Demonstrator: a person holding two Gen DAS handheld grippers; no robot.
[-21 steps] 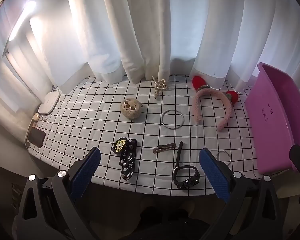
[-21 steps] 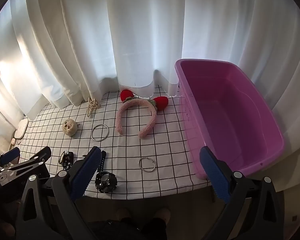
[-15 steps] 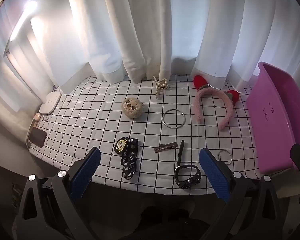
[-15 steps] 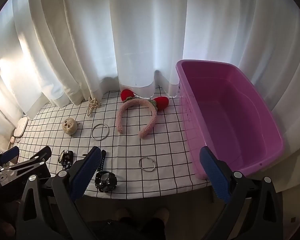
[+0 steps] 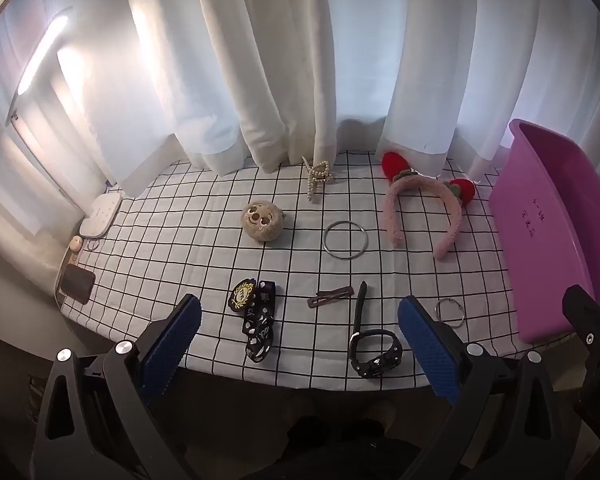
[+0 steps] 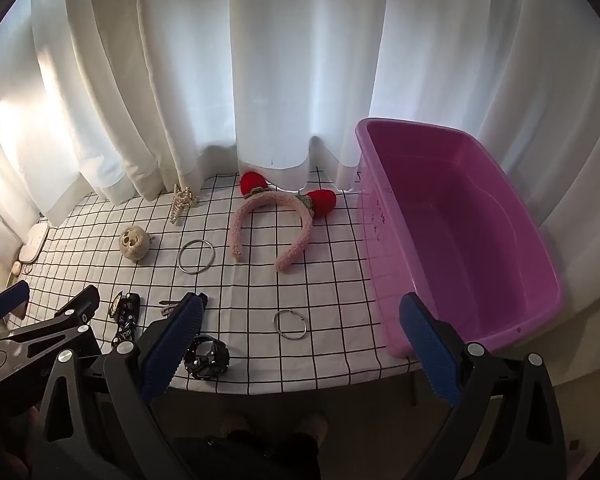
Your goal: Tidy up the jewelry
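Jewelry lies on a checked cloth (image 5: 180,252): a pink headband with red strawberries (image 5: 424,200) (image 6: 276,220), a silver bangle (image 5: 345,239) (image 6: 196,257), a small key ring (image 5: 449,313) (image 6: 290,323), a black watch (image 5: 374,350) (image 6: 206,357), a brown hair clip (image 5: 331,297), a pearl clip (image 5: 318,176) (image 6: 182,202), a plush face charm (image 5: 262,222) (image 6: 134,243) and a black patterned band (image 5: 259,324) (image 6: 126,320). An empty purple bin (image 6: 460,240) (image 5: 548,232) stands at the right. My left gripper (image 5: 296,344) and right gripper (image 6: 300,344) are open and empty, above the table's front edge.
White curtains (image 6: 260,80) hang along the table's back. A white device (image 5: 102,216) and a dark brown case (image 5: 76,282) sit at the table's left end. The left gripper's body (image 6: 40,332) shows low left in the right wrist view.
Both views have shifted only slightly; the left gripper has crept a little toward the table. No object has moved and both grippers stay open.
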